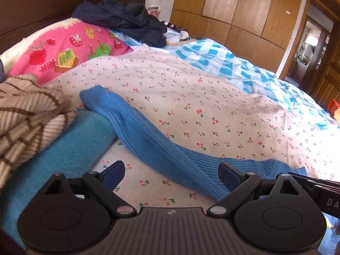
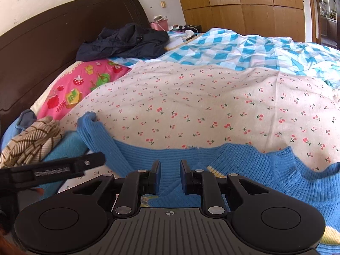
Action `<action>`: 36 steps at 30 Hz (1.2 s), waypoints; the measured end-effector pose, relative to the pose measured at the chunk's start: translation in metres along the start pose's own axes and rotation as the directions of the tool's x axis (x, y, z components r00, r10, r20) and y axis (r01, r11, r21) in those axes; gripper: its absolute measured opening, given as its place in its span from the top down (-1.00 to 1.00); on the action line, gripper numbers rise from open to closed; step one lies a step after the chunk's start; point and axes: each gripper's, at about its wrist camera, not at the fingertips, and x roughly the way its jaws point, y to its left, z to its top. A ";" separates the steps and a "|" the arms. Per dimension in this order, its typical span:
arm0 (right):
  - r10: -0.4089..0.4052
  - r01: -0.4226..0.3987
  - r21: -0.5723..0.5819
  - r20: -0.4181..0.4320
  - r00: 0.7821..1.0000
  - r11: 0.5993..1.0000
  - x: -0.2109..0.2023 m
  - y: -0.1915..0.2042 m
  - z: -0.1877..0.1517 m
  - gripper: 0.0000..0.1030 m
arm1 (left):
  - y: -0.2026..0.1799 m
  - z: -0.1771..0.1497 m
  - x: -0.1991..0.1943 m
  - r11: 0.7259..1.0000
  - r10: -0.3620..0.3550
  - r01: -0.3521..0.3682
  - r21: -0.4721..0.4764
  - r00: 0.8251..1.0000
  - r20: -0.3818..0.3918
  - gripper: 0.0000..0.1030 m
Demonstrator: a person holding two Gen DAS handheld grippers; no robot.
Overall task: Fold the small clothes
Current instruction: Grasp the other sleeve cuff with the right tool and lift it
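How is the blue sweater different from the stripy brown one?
The blue sweater is plain bright blue; the striped sweater is beige with brown lines. The blue sweater lies spread out on the cherry-print sheet, while the striped sweater sits bunched up on a teal blanket. Both are ribbed knits.

- The blue sweater [image 2: 265,176] runs under the right gripper's body and off the right edge.
- Small items beside the far pink basket [image 2: 159,24] are unreadable.
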 end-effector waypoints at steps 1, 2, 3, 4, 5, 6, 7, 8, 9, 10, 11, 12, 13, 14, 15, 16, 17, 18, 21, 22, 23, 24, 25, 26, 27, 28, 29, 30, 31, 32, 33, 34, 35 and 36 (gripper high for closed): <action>-0.006 0.006 0.001 0.003 1.000 1.000 -0.001 -0.001 0.002 0.62 | -0.005 0.000 0.005 1.000 0.008 -0.008 -0.006 1.000 -0.008 -0.89; -0.010 0.010 0.001 0.006 1.000 1.000 -0.001 -0.001 0.004 0.61 | -0.010 -0.002 0.009 1.000 0.017 -0.017 -0.004 1.000 -0.015 -0.85; -0.011 0.011 0.000 0.010 1.000 1.000 -0.001 -0.001 0.007 0.61 | -0.015 -0.004 0.014 1.000 0.029 -0.029 0.000 0.999 -0.017 -0.81; -0.012 0.012 -0.004 0.014 1.000 1.000 -0.001 0.000 0.010 0.61 | -0.018 -0.006 0.019 0.999 0.041 -0.041 0.004 0.999 -0.019 -0.66; -0.011 0.011 -0.012 0.016 1.000 1.000 -0.001 0.001 0.015 0.61 | -0.019 -0.007 0.025 0.999 0.048 -0.048 0.008 0.999 -0.023 -0.34; -0.009 0.009 -0.024 0.017 1.000 1.000 0.000 0.004 0.020 0.61 | -0.020 -0.007 0.031 0.999 0.049 -0.049 0.010 0.998 -0.033 -0.15; -0.005 0.005 -0.036 0.018 1.000 0.999 0.001 0.006 0.026 0.61 | -0.018 -0.007 0.037 0.999 0.045 -0.044 0.007 0.998 -0.044 0.12; 0.003 -0.002 -0.051 0.019 1.000 0.999 0.003 0.010 0.033 0.61 | -0.014 -0.007 0.042 0.999 0.035 -0.036 -0.011 0.998 -0.057 0.18; 0.016 -0.015 -0.070 0.013 1.000 0.997 0.007 0.015 0.043 0.59 | -0.008 -0.008 0.045 0.999 0.021 -0.024 -0.038 0.998 -0.062 0.22; 0.031 -0.031 -0.087 -0.002 1.000 0.996 0.012 0.021 0.050 0.58 | -0.003 -0.009 0.046 0.998 0.005 -0.008 -0.056 0.998 -0.057 0.27; 0.051 -0.053 -0.104 -0.024 0.998 0.993 0.021 0.028 0.059 0.56 | 0.002 -0.010 0.045 0.998 -0.007 0.004 -0.064 0.999 -0.052 0.30; 0.069 -0.073 -0.112 -0.036 0.997 0.991 0.029 0.034 0.065 0.48 | 0.006 -0.011 0.046 0.998 -0.008 0.005 -0.066 0.999 -0.053 0.30; 0.088 -0.095 -0.120 -0.056 0.994 0.988 0.040 0.042 0.072 0.45 | 0.009 -0.012 0.046 0.997 -0.010 0.006 -0.071 0.998 -0.057 0.30; 0.108 -0.119 -0.130 -0.091 0.990 0.984 0.056 0.053 0.079 0.44 | 0.013 -0.014 0.046 0.997 -0.018 0.014 -0.081 0.998 -0.060 0.30; 0.117 -0.132 -0.138 -0.112 0.987 0.982 0.068 0.061 0.084 0.44 | 0.018 -0.016 0.046 0.995 -0.028 0.022 -0.095 0.998 -0.063 0.30; 0.128 -0.147 -0.148 -0.131 0.983 0.978 0.084 0.072 0.089 0.44 | 0.022 -0.018 0.047 0.994 -0.038 0.031 -0.109 0.997 -0.064 0.30; 0.141 -0.164 -0.157 -0.152 0.978 0.974 0.097 0.083 0.092 0.44 | 0.026 -0.020 0.047 0.991 -0.049 0.041 -0.126 0.997 -0.064 0.30; 0.161 -0.192 -0.167 -0.183 0.970 0.967 0.113 0.095 0.097 0.44 | 0.029 -0.021 0.047 0.988 -0.063 0.053 -0.143 0.996 -0.062 0.30; 0.200 -0.246 -0.173 -0.245 0.949 0.954 0.151 0.122 0.105 0.44 | 0.035 -0.022 0.049 0.981 -0.080 0.068 -0.184 0.995 -0.061 0.30; 0.214 -0.262 -0.168 -0.259 0.942 0.950 0.160 0.128 0.107 0.44 | 0.035 -0.023 0.050 0.980 -0.082 0.069 -0.186 0.995 -0.061 0.30; 0.224 -0.274 -0.162 -0.272 0.936 0.948 0.171 0.135 0.109 0.44 | 0.035 -0.024 0.050 0.981 -0.081 0.069 -0.183 0.995 -0.058 0.30; 0.228 -0.279 -0.158 -0.282 0.932 0.947 0.180 0.140 0.111 0.44 | 0.034 -0.024 0.050 0.981 -0.080 0.068 -0.181 0.995 -0.056 0.30; 0.234 -0.289 -0.157 -0.297 0.926 0.944 0.189 0.146 0.114 0.44 | 0.033 -0.024 0.050 0.981 -0.078 0.067 -0.180 0.995 -0.055 0.30; 0.240 -0.301 -0.157 -0.319 0.917 0.941 0.198 0.151 0.116 0.44 | 0.033 -0.024 0.051 0.981 -0.078 0.067 -0.180 0.995 -0.055 0.30; 0.244 -0.306 -0.153 -0.325 0.914 0.940 0.205 0.155 0.119 0.44 | 0.033 -0.025 0.051 0.981 -0.079 0.068 -0.183 0.995 -0.056 0.30; 0.253 -0.312 -0.144 -0.325 0.911 0.939 0.209 0.158 0.121 0.43 | 0.033 -0.025 0.051 0.980 -0.083 0.071 -0.187 0.995 -0.057 0.30; 0.267 -0.324 -0.130 -0.330 0.905 0.937 0.213 0.160 0.122 0.43 | 0.034 -0.025 0.051 0.978 -0.088 0.075 -0.194 0.994 -0.058 0.30; 0.286 -0.339 -0.109 -0.341 0.896 0.934 0.218 0.162 0.125 0.43 | 0.035 -0.025 0.052 0.976 -0.093 0.080 -0.203 0.994 -0.060 0.30; 0.296 -0.347 -0.093 -0.347 0.890 0.933 0.222 0.165 0.127 0.43 | 0.037 -0.023 0.052 0.974 -0.099 0.084 -0.211 0.993 -0.061 0.30; 0.299 -0.351 -0.091 -0.352 0.887 0.932 0.226 0.168 0.127 0.43 | 0.038 -0.023 0.052 0.973 -0.102 0.086 -0.213 0.993 -0.062 0.30; 0.295 -0.351 -0.099 -0.363 0.884 0.931 0.229 0.172 0.126 0.43 | 0.037 -0.023 0.052 0.973 -0.102 0.087 -0.214 0.993 -0.062 0.30; 0.276 -0.341 -0.117 -0.378 0.884 0.933 0.234 0.176 0.125 0.43 | 0.039 -0.023 0.053 0.973 -0.102 0.087 -0.213 0.993 -0.062 0.30; 0.247 -0.323 -0.137 -0.395 0.885 0.936 0.238 0.180 0.123 0.42 | 0.039 -0.023 0.053 0.974 -0.101 0.086 -0.210 0.993 -0.062 0.30; 0.229 -0.314 -0.149 -0.413 0.881 0.938 0.242 0.183 0.120 0.44 | 0.039 -0.024 0.053 0.975 -0.100 0.086 -0.207 0.993 -0.061 0.30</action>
